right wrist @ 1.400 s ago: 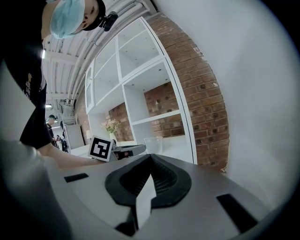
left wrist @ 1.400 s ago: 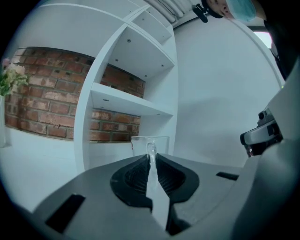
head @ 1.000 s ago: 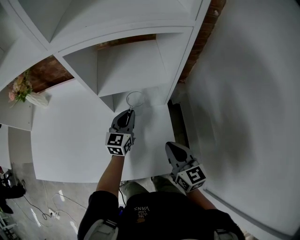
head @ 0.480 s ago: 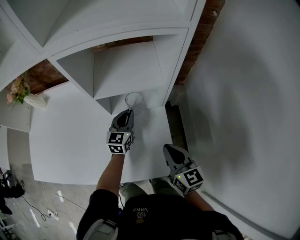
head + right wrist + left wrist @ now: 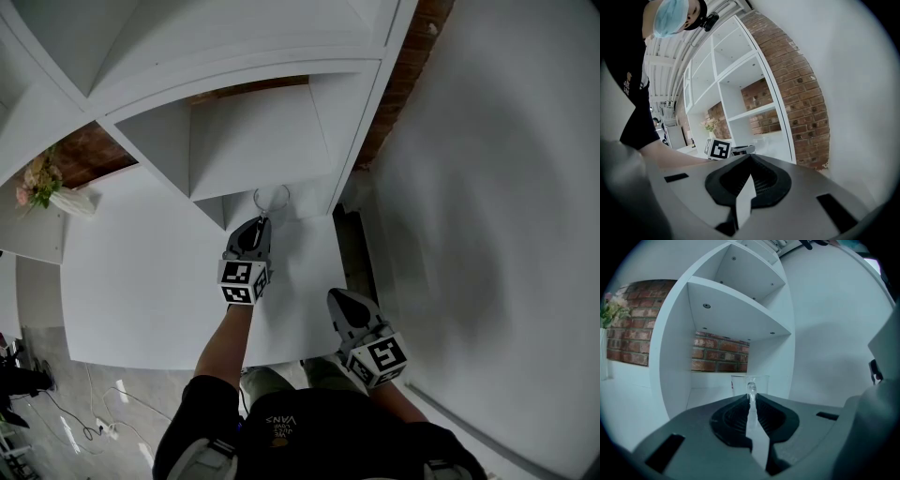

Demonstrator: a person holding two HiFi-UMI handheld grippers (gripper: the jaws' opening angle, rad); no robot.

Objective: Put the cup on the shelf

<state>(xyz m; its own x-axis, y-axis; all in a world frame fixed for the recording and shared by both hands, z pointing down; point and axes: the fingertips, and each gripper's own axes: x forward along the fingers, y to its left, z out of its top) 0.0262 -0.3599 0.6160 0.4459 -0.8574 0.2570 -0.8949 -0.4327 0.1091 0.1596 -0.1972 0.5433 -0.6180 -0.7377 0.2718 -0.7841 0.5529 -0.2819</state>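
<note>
White pretty much everywhere; a big plain wall (image 5: 487, 187) fills the right half of the head view; a white shelf (image 5: 253, 141) with open compartments takes the upper left and top centre, with brick (image 5: 84, 150) showing behind it; a white top (image 5: 141, 272) spreads across the left middle below the shelf and runs on into the lowest compartment; grey floor (image 5: 56, 394) sits in the lower left corner.

Person (image 5: 309, 431) in a dark shirt is at the bottom centre, both arms reaching up into the frame.

Left gripper (image 5: 260, 221) is just left of centre, pointing up-frame at the mouth of the lowest compartment; its jaws are clamped on the near wall of the cup (image 5: 271, 199), and the left gripper view shows the glass pinched right at the tips.

Right gripper (image 5: 339, 298) hangs lower right of centre, near the right edge of the top and well apart from the cup; its own view shows the jaws pressed together with nothing between them.

Small bunch of flowers (image 5: 37, 183) sits at the far left edge.

Cup is clear and upright, right at the front of that lowest compartment; can't tell if its base is touching the surface.
</note>
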